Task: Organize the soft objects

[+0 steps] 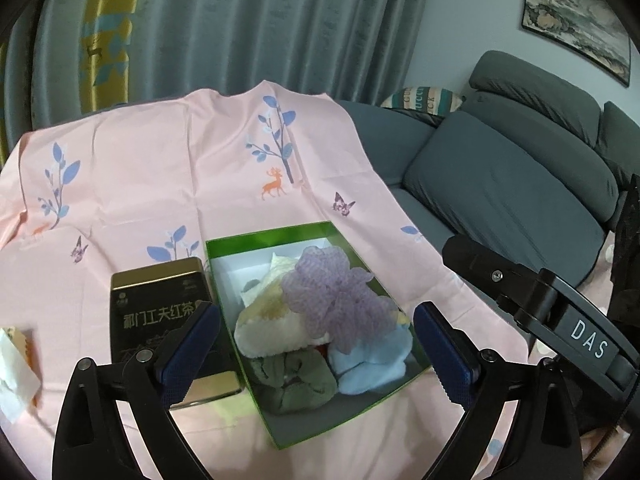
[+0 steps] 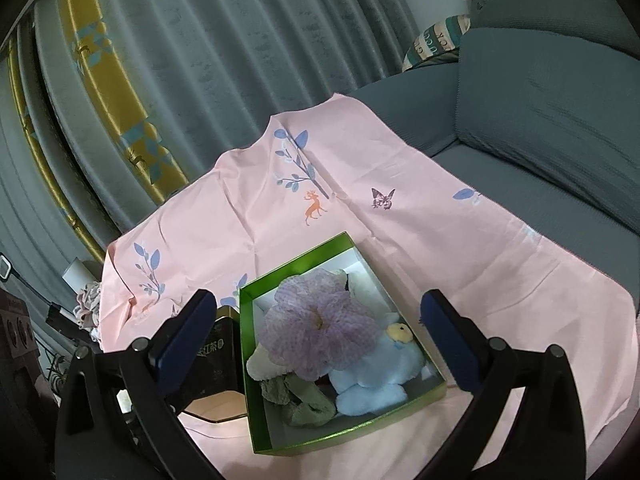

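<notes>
A green box point(image 1: 280, 424) point(image 2: 256, 420) sits on the pink cloth and holds soft things: a purple mesh puff point(image 1: 336, 300) point(image 2: 320, 328) on top, a cream plush point(image 1: 268, 328) point(image 2: 260, 364), a light blue plush point(image 1: 372, 364) point(image 2: 372, 384) and an olive scrunchie point(image 1: 292, 380) point(image 2: 308, 400). My left gripper point(image 1: 316, 356) is open and empty, hovering over the box's near half. My right gripper point(image 2: 320, 348) is open and empty above the box. The right gripper's body point(image 1: 560, 312) shows at the right of the left wrist view.
A black and gold tea tin point(image 1: 160, 308) point(image 2: 220, 344) stands against the box's left side. A white paper packet point(image 1: 16, 372) lies at the far left. A grey sofa point(image 1: 500, 184) point(image 2: 540, 120) is on the right, curtains point(image 1: 240, 20) behind. A pink scrunchie point(image 2: 88, 304) lies off the cloth's left edge.
</notes>
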